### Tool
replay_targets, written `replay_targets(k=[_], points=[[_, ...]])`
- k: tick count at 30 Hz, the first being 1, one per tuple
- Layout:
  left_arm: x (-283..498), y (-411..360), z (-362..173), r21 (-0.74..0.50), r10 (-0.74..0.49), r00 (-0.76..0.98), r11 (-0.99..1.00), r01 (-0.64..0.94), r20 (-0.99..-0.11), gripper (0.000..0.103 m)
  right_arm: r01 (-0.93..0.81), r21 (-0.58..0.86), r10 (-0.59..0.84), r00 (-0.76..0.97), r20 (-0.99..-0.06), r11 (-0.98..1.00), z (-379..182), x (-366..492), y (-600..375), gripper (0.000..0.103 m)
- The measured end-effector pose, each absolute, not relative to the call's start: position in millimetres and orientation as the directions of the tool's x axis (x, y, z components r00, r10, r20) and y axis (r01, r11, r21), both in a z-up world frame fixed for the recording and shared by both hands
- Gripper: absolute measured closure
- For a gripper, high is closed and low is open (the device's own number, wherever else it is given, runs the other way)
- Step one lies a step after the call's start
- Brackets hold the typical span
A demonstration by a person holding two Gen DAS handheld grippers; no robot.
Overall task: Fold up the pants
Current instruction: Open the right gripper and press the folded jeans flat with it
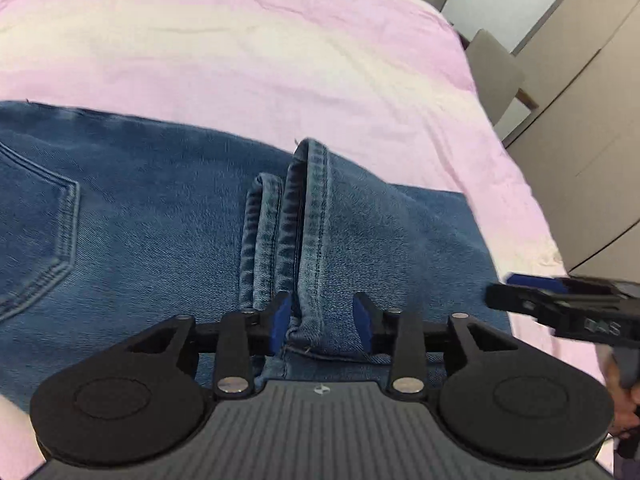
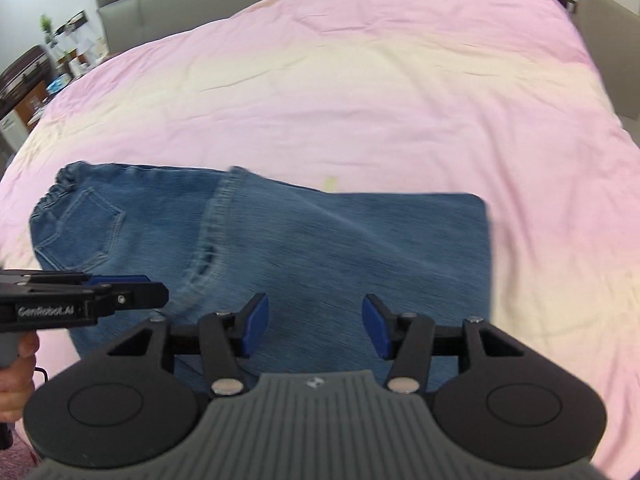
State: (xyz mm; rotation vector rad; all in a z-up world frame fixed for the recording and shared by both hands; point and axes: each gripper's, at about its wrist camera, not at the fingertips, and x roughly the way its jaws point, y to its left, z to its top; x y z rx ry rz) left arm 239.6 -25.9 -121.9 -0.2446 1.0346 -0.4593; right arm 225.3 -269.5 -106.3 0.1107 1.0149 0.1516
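We note bright, even indoor light, washed-out cream glare on the bedsheet [image 2: 360, 80] at centre frame, motion blur on the jeans [image 2: 320, 232], strong fisheye bending, dark vignette at upper corners.

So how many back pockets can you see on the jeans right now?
1: a stitched back pocket near the elastic waistband, at the left end of the jeans on the bed. A second may be hidden underneath the fold.

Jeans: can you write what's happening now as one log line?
jeans folded on pink bedspread | left gripper open around hem | right gripper open
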Motion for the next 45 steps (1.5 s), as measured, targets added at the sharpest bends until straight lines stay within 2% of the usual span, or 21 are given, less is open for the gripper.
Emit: replay_targets(k=[2,6,8,11,14,19,21,23,33,35,37,40,42,45], points=[[244.8,-32.8,-131.0,-0.397,-0.459,0.422,0.888,0.231,-0.782,0.060,-0.057,0.160,0.166,0.519,-0.838,0.985,-110.2,214.2,-285.7,0.053],[238.4,-47.3,-127.6,-0.299,-0.383,0.455,0.922,0.247,-0.804,0.096,-0.028,0.155,0.147,0.520,-0.841,0.988,-120.4,200.8,-309.4,0.053],[227.3,-46.3,-110.4,-0.320,-0.410,0.495,0.911,0.260,-0.766,0.099,-0.005,0.162,0.141,0.519,-0.843,0.987,-125.7,197.5,-321.4,0.053],[205.3,-40.9,-75.5,-0.334,-0.428,0.563,0.904,0.268,-0.707,0.100,0.025,0.177,0.138,0.526,-0.839,0.984,-131.5,195.7,-335.1,0.053],[183.9,-34.2,-55.2,-0.306,-0.398,0.592,0.917,0.254,-0.701,0.100,0.036,0.195,0.146,0.538,-0.830,0.980,-135.2,191.9,-344.1,0.053],[182.8,-26.2,-97.8,-0.246,-0.311,0.535,0.950,0.190,-0.786,0.100,0.004,0.223,0.185,0.544,-0.819,0.975,-138.7,184.7,-347.1,0.056],[187.6,-24.7,-122.8,-0.237,-0.288,0.511,0.958,0.163,-0.810,0.100,-0.028,0.242,0.219,0.538,-0.814,0.970,-143.2,184.0,-344.7,0.078],[190.3,-24.6,-138.1,-0.239,-0.277,0.502,0.961,0.139,-0.819,0.100,-0.047,0.257,0.243,0.524,-0.816,0.965,-150.0,182.1,-341.0,0.085],[195.7,-35.0,-142.5,-0.145,-0.215,0.494,0.974,0.176,-0.843,0.098,-0.024,0.230,0.220,0.406,-0.887,0.973,-188.9,200.6,-328.7,0.088],[201.5,-43.4,-136.9,-0.122,-0.207,0.489,0.972,0.200,-0.847,0.097,-0.038,0.222,0.218,0.406,-0.887,0.974,-184.9,200.4,-328.7,0.088],[204.0,-43.0,-126.7,-0.113,-0.207,0.481,0.970,0.217,-0.852,0.089,-0.050,0.229,0.229,0.414,-0.881,0.972,-173.6,200.3,-332.5,0.087],[207.5,-39.6,-107.3,-0.128,-0.232,0.503,0.964,0.233,-0.833,0.088,-0.061,0.262,0.262,0.443,-0.858,0.963,-154.0,200.0,-341.1,0.085],[212.2,-35.9,-96.5,-0.154,-0.257,0.520,0.960,0.234,-0.814,0.083,-0.075,0.236,0.243,0.474,-0.847,0.969,-143.0,203.2,-345.8,0.085],[229.1,-38.0,-87.5,-0.168,-0.267,0.551,0.960,0.224,-0.791,0.083,-0.093,0.189,0.209,0.527,-0.824,0.978,-130.3,216.1,-353.0,0.085]])
